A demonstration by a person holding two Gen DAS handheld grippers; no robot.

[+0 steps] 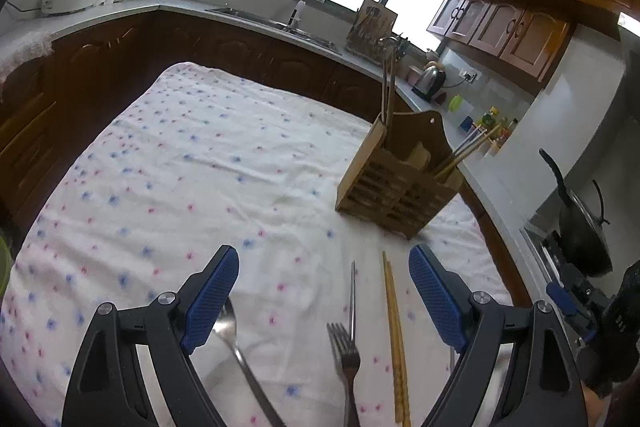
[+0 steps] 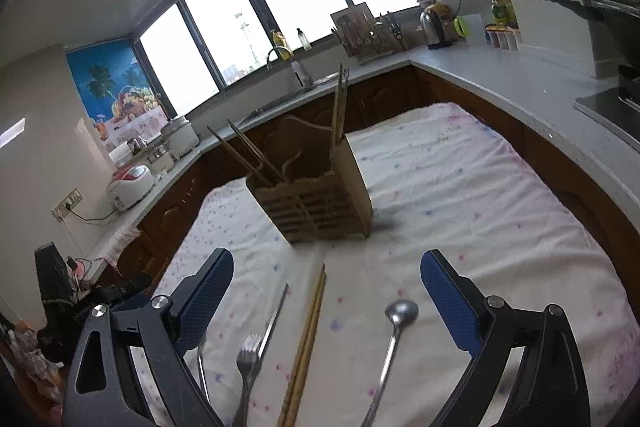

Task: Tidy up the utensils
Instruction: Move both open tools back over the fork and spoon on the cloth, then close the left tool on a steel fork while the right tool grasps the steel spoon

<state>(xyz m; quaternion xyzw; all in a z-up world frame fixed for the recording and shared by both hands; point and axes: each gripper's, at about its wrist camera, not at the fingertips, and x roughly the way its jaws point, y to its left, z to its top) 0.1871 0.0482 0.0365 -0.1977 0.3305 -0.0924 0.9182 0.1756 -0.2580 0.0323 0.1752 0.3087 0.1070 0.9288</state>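
I hold the left gripper [image 1: 322, 291] and right gripper [image 2: 326, 289] spread wide, both empty, above loose cutlery on the floral cloth [image 1: 180, 155]. The wooden holder [image 1: 394, 183] stands beyond. Only the right view shows the ladle-like spoon [image 2: 396, 323]; the fork [image 1: 346, 355] and chopsticks [image 1: 394, 339] show in both. No writing is legible.

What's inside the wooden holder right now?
The holder has chopsticks standing upright at one end and more chopsticks leaning out at the other. A pale wooden piece shows in the middle. Its slatted walls hide the bottoms and anything shorter.
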